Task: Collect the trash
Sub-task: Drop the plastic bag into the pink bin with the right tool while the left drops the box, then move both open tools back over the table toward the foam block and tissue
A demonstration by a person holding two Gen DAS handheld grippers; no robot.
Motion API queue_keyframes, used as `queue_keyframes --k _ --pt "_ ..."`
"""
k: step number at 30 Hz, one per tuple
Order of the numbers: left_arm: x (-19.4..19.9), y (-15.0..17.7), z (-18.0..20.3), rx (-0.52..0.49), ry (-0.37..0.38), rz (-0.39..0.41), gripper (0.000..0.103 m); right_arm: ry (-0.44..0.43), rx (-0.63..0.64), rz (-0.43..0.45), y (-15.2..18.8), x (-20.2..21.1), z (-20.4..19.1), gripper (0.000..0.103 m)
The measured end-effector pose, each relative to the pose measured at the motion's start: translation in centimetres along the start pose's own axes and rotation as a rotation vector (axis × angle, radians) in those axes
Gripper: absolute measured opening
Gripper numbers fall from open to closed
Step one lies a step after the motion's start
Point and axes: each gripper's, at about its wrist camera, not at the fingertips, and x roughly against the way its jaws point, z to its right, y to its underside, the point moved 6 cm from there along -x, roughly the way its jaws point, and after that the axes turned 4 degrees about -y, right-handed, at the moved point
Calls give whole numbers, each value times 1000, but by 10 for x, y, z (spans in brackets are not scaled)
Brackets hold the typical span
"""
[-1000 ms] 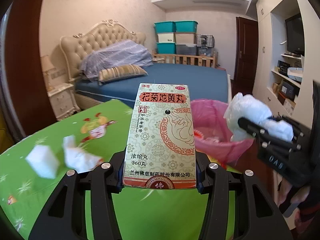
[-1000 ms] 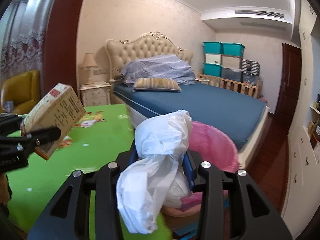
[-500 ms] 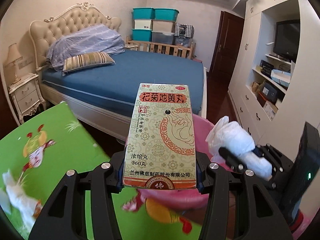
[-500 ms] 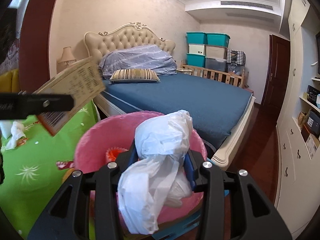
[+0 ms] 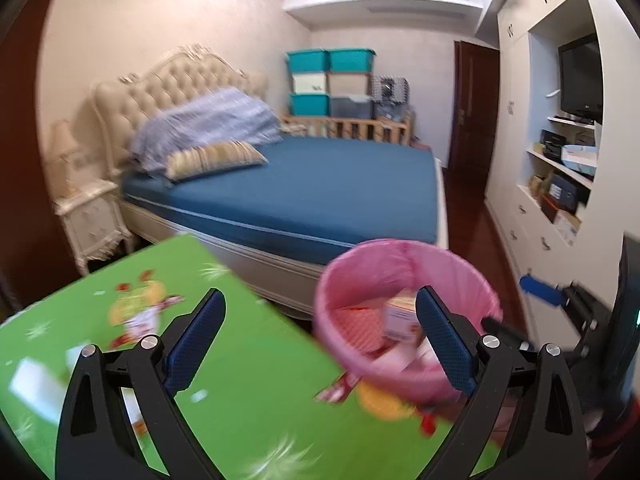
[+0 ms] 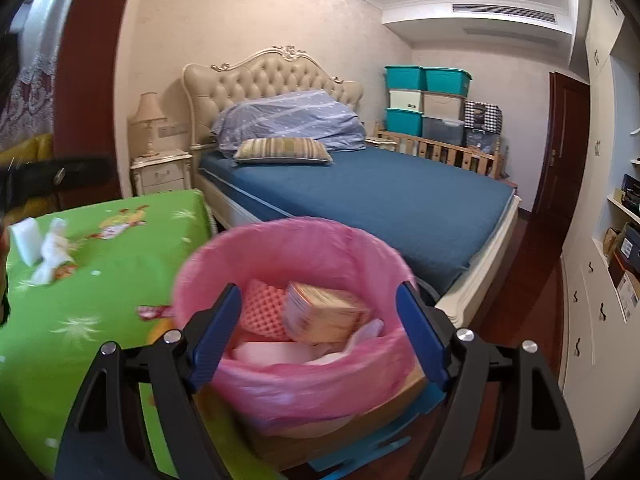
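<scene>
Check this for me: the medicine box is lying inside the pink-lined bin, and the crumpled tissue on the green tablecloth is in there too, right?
Not quite. The medicine box does lie in the pink-lined bin, but the crumpled tissue is on the green tablecloth, outside the bin. The right wrist view shows it.

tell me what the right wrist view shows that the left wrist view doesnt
Only the right wrist view: a crumpled tissue and a white block on the green table, plus a lamp. Only the left wrist view: the television. Both: the pink-lined bin with a box inside, and the bed. Each view's own gripper, left gripper and right gripper, is opening, nothing between the jaws.
</scene>
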Motion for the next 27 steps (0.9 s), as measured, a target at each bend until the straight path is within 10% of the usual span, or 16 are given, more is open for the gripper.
queue_keyframes --k 15,27 --pt "176 100 -163 80 -396 90 90 -170 88 52 -26 50 -205 93" --pt "218 129 -245 157 -554 77 90 -243 207 -26 -11 29 -328 94"
